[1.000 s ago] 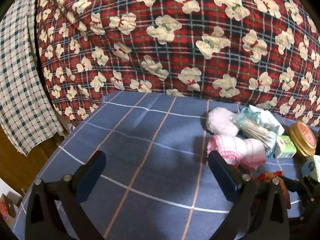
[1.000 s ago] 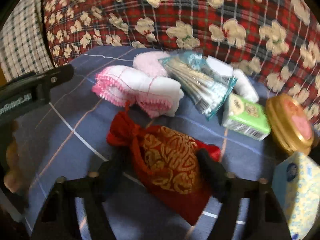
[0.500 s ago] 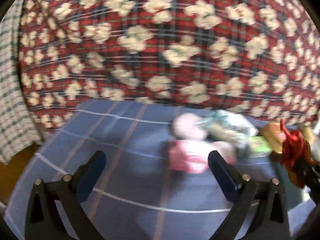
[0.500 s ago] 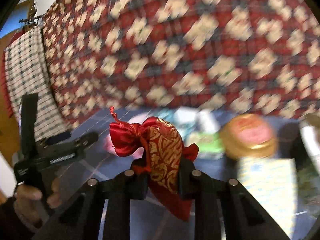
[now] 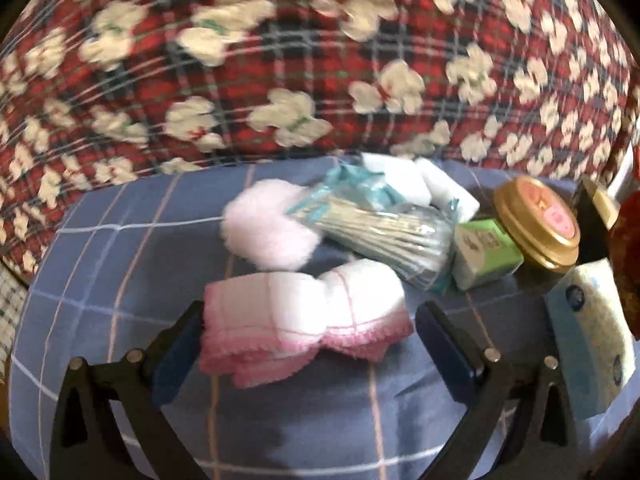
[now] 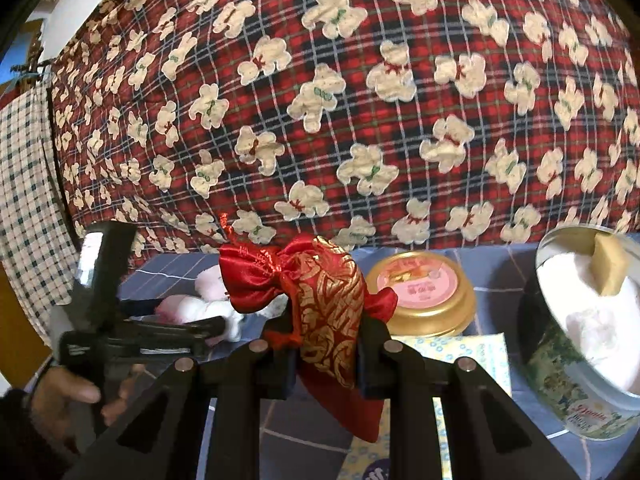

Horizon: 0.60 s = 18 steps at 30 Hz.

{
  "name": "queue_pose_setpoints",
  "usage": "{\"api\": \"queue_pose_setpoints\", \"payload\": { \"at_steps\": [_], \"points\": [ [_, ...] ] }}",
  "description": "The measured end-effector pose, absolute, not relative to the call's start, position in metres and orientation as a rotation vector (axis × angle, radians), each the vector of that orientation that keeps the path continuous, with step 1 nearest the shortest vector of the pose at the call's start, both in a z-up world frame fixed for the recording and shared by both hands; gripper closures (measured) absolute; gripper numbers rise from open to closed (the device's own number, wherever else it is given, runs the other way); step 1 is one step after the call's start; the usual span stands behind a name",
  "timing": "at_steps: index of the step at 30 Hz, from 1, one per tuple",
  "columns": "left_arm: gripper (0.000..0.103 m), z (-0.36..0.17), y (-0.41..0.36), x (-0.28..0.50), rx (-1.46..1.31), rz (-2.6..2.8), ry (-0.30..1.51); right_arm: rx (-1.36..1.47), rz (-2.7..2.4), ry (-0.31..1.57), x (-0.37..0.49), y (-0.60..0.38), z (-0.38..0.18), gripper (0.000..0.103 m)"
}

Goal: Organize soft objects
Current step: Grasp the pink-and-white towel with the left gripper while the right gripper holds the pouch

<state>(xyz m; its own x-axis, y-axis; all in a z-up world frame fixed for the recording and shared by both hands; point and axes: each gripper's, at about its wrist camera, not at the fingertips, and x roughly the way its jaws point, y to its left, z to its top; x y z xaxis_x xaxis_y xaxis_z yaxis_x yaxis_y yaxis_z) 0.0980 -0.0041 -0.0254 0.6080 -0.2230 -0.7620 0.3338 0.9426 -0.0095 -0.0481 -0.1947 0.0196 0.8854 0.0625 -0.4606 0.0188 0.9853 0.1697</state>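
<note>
A: The right hand-held gripper (image 6: pixel 326 354) is clamped on the red pouch (image 6: pixel 320 300), held up off the blue checked cloth (image 5: pixel 120 280), just left of the tin (image 6: pixel 584 344).

B: Its jaws closed only just now, low on the pouch, so the satin could slide out.

A: The left hand-held gripper (image 5: pixel 308 340) stands open around the pink washcloth (image 5: pixel 304 312), pads not pressing.

B: Closing there may pinch the cloth underneath too.

The left gripper (image 5: pixel 308 328) has black triangular arms, 4 silver screws and dark blue pads (image 5: pixel 446 350). The right gripper (image 6: pixel 326 350) matches, black with silver screws.
</note>
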Motion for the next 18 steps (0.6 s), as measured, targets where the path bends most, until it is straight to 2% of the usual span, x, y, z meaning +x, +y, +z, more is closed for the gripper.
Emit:
{"api": "queue_pose_setpoints", "payload": {
  "at_steps": [2, 3, 4, 6, 7, 8, 10, 13, 18],
  "points": [
    [0.0, -0.029, -0.009, 0.104, 0.17, -0.287, 0.868, 0.163, 0.017, 0.491, -0.047, -0.193, 0.017, 0.079],
    [0.004, -0.034, -0.01, 0.109, 0.172, -0.262, 0.882, 0.154, 0.014, 0.492, -0.047, -0.192, 0.017, 0.079],
    [0.013, -0.04, -0.008, 0.112, 0.159, -0.258, 0.893, 0.152, 0.013, 0.492, -0.047, -0.192, 0.017, 0.079],
    [0.017, -0.05, -0.002, 0.117, 0.11, -0.283, 0.926, 0.154, 0.011, 0.496, -0.046, -0.192, 0.016, 0.079],
    [0.027, -0.048, 0.001, 0.115, 0.092, -0.293, 0.91, 0.157, 0.01, 0.499, -0.046, -0.193, 0.015, 0.079],
    [0.03, -0.049, 0.002, 0.113, 0.089, -0.294, 0.905, 0.16, 0.011, 0.502, -0.045, -0.193, 0.015, 0.079],
    [0.051, -0.048, 0.007, 0.11, 0.061, -0.29, 0.888, 0.163, 0.014, 0.506, -0.045, -0.192, 0.013, 0.079],
    [0.058, -0.047, 0.013, 0.105, -0.003, -0.315, 0.86, 0.168, 0.019, 0.497, -0.046, -0.193, 0.014, 0.079],
    [0.059, -0.026, 0.006, 0.076, 0.019, -0.286, 0.705, 0.16, 0.011, 0.464, -0.051, -0.194, 0.02, 0.079]
  ]
}}
